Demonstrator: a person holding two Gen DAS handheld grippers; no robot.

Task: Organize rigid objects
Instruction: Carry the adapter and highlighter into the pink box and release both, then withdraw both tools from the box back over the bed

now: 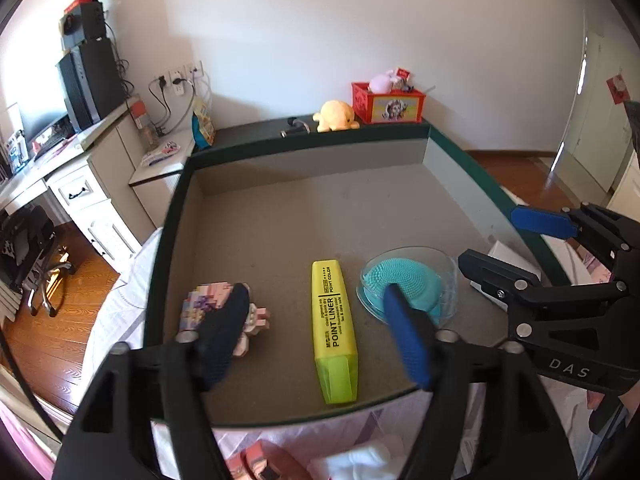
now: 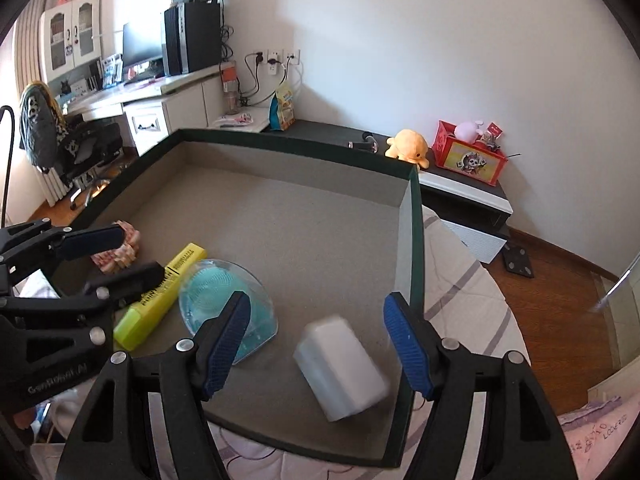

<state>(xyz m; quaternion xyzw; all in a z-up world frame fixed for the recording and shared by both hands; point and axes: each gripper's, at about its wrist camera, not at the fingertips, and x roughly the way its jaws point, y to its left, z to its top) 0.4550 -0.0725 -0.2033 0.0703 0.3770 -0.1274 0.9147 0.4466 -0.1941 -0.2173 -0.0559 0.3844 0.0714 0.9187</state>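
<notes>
Tray (image 1: 452, 168), dark green rim, low walls, grey felt-like floor, set on a pale striped bedcover (image 2: 460, 280).

Left wrist view: three rigid items in a row near the tray's front edge. Block figure (image 1: 200, 304), pink and lilac, knobbly stepped surface, at left and partly behind one finger. Yellow highlighter (image 1: 334, 328), chunky, flat-sided, black print "POINT LINER", paler translucent cap toward the camera, lying in the middle. Clear round dish (image 1: 412, 284) at right, holding a teal disc covered in fine nubs. Left gripper (image 1: 320, 332) hangs over the highlighter, jaws wide, pads clear of it on both sides, nothing held. Right gripper (image 1: 496, 240) enters from the right edge, black frame, one blue ribbed pad visible, jaws apart.

Right wrist view: shows what the other does not, a white translucent box (image 2: 340, 368), rounded rectangular, smooth plastic, blurred, lying on the tray floor in the front right corner between the right gripper's (image 2: 316, 348) spread fingers, neither pad touching it. Dish here stands tilted on its edge just beside the left finger; highlighter and block figure beyond it. Left gripper at the left edge, jaws parted above the highlighter. Yellow plush (image 2: 408, 150) and red box (image 2: 472, 156) sit on a dark shelf by the wall.
</notes>
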